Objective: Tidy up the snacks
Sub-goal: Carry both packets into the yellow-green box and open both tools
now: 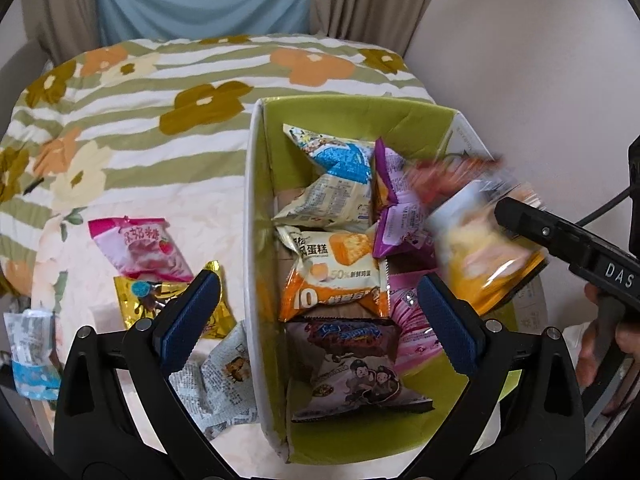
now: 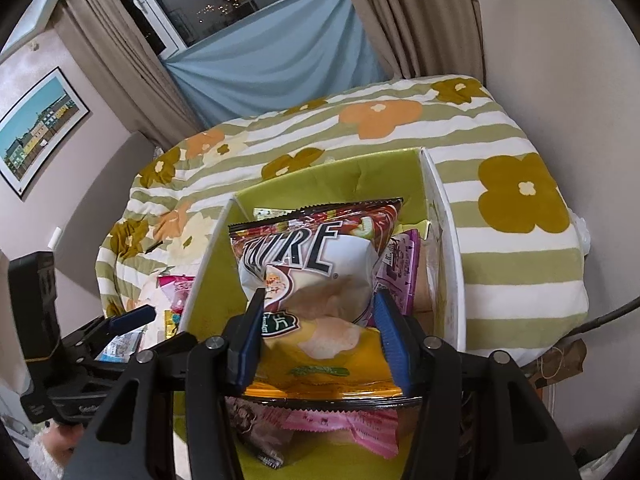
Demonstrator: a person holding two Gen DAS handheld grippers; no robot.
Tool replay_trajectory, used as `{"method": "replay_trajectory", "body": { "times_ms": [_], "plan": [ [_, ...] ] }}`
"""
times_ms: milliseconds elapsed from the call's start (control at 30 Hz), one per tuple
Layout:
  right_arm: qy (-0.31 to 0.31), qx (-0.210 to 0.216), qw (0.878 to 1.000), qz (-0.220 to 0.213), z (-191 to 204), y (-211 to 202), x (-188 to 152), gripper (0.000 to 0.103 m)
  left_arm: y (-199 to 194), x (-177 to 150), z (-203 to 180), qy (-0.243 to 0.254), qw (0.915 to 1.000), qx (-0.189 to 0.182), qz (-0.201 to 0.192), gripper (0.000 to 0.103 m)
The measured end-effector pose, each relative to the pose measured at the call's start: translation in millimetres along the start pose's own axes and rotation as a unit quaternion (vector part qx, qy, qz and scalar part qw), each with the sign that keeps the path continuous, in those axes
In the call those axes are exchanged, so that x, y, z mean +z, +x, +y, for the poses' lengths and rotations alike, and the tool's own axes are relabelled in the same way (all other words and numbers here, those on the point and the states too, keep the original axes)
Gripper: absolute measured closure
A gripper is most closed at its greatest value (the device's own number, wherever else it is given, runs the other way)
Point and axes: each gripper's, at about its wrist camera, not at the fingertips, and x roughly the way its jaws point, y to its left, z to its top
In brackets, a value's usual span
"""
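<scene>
A white box with a green lining [image 1: 252, 200] [image 2: 440, 240] stands on the bed and holds several snack packets: an orange cake packet [image 1: 336, 276], a blue-and-white one [image 1: 332, 168], a purple one [image 1: 396, 216] and a brown cartoon one [image 1: 352, 364]. My right gripper [image 2: 320, 294] is shut on a red-and-yellow chip bag [image 2: 312, 264] [image 1: 480, 248], which hangs over the box's right side. My left gripper [image 1: 318, 280] stands open above the box's left wall with nothing between its pads. A pink candy bag [image 1: 140, 248], a gold packet [image 1: 160, 300] and a grey-white packet [image 1: 216, 380] lie outside the box.
The bed carries a green-striped floral quilt [image 1: 160, 92]. A plain wall [image 1: 540, 80] rises close to the box's right, and curtains [image 2: 400, 20] hang behind the bed. Another blue-and-white packet [image 1: 32, 352] lies at the far left. A person's hand [image 1: 600, 340] holds the right gripper's handle.
</scene>
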Motion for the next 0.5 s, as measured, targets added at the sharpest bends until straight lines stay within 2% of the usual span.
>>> {"method": "replay_trajectory", "body": {
  "times_ms": [33, 100, 133, 300, 500],
  "plan": [
    [-0.002, -0.005, 1.0, -0.002, -0.6, 1.6, -1.6, 0.046, 0.7, -1.3, 0.2, -0.001, 1.0, 0.001, 0.002, 0.005],
    [-0.004, -0.013, 1.0, -0.005, -1.2, 1.3, -6.3, 0.011, 1.2, -5.9, 1.0, -0.003, 1.0, 0.0, 0.005, 0.005],
    [-0.005, -0.009, 1.0, -0.009, -1.9, -0.1, -9.0, 0.007, 1.6, -8.0, 1.4, -0.004, 1.0, 0.0, 0.007, 0.005],
    [-0.005, -0.014, 1.0, -0.015, -4.3, -5.1, -20.1, 0.006, 1.4, -18.9, 3.3, -0.005, 0.9998, -0.007, 0.015, 0.005],
    [0.003, -0.023, 0.999, -0.03, -2.1, -21.7, -24.1, 0.006, -16.2, -22.2, 1.2, -0.002, 0.9999, -0.016, 0.003, 0.005]
  ]
}}
